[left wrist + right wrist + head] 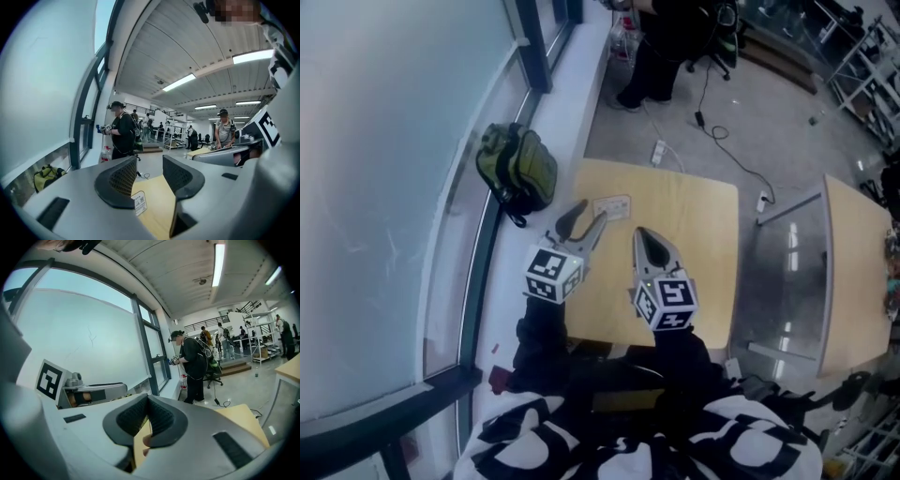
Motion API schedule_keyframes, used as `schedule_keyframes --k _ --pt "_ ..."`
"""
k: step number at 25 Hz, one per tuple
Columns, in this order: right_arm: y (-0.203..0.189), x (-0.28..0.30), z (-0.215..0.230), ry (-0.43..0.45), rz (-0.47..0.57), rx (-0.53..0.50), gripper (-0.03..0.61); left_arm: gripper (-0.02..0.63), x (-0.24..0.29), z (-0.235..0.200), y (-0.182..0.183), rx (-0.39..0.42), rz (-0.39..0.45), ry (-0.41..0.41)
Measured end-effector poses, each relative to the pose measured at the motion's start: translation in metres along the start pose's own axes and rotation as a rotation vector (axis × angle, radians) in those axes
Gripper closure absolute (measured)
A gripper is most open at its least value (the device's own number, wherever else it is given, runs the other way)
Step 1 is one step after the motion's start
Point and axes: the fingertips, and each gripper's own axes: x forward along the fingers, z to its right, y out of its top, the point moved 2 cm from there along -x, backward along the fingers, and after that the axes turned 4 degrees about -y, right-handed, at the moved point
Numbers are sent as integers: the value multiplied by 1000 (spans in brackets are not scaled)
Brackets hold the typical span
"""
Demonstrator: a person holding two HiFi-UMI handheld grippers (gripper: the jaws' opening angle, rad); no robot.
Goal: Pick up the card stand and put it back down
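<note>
The card stand point(612, 206) is a small pale card with print. It rests on the light wooden table point(698, 248) near the far left edge. My left gripper point(589, 213) hovers just short of it with its jaws apart and nothing between the pads. In the left gripper view the card stand point(139, 202) shows low down beside the left jaw, on the table top, and the left gripper point(149, 161) is open. My right gripper point(643, 232) hangs over the table's middle, to the right of the card stand. In the right gripper view the right gripper point(147, 399) has its tips together, holding nothing.
A green backpack point(517, 169) lies on the window ledge left of the table. A second table point(855, 272) and a metal frame point(787, 272) stand to the right. A person point(661, 47) stands beyond the table's far end, with cables point(712, 122) on the floor there.
</note>
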Motion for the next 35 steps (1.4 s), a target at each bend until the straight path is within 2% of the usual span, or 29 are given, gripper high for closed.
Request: schedule_keyframes --k 5,12,17,23,35 --pt "26 -10 -1 -7 52 -18 560 486 -13 18 19 -8 35 61" --pt "35 -19 -3 -6 71 -2 560 607 -27 31 32 43 46 177" --pt "42 -20 -11 4 78 -20 561 609 -32 29 42 70 54 222" --pt "43 -21 -23 6 81 -52 561 609 -44 26 46 61 74 247" --pt "38 -28 -32 -4 81 -77 561 609 -58 31 39 59 87 262"
